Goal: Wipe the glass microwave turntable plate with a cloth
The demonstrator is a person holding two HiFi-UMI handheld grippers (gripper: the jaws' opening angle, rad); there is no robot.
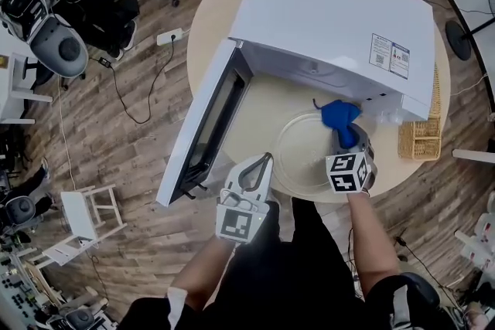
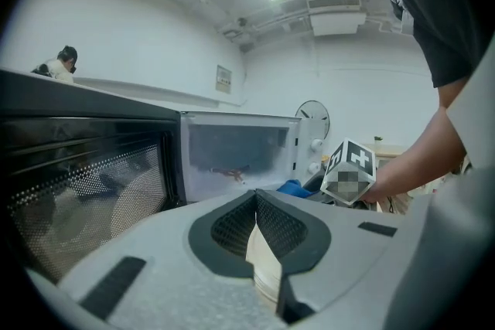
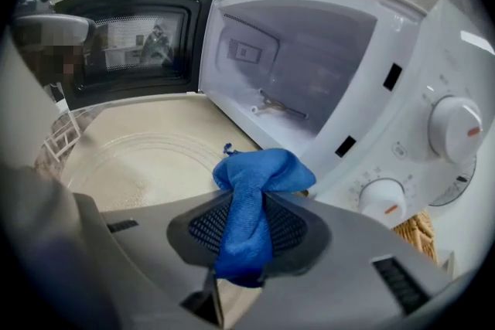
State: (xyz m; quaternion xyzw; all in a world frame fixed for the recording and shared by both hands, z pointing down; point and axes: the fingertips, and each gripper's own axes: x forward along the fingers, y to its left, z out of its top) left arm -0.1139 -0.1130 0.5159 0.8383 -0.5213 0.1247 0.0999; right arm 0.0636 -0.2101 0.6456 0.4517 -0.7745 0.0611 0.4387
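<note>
glass turntable plate (image 1: 303, 158) lies on the table (image 1: 267, 100) before the open microwave (image 1: 332, 19). my right gripper (image 1: 348, 140) clamps a blue cloth (image 3: 251, 220) just above it. my left gripper (image 1: 263, 165) is closed and empty by the microwave door. wiping seems about to start: next, press down and sweep.

label (image 1: 390, 56) unreadable, right hand-held gripper (image 1: 346, 137) overlapping plate (image 1: 298, 154)
</note>
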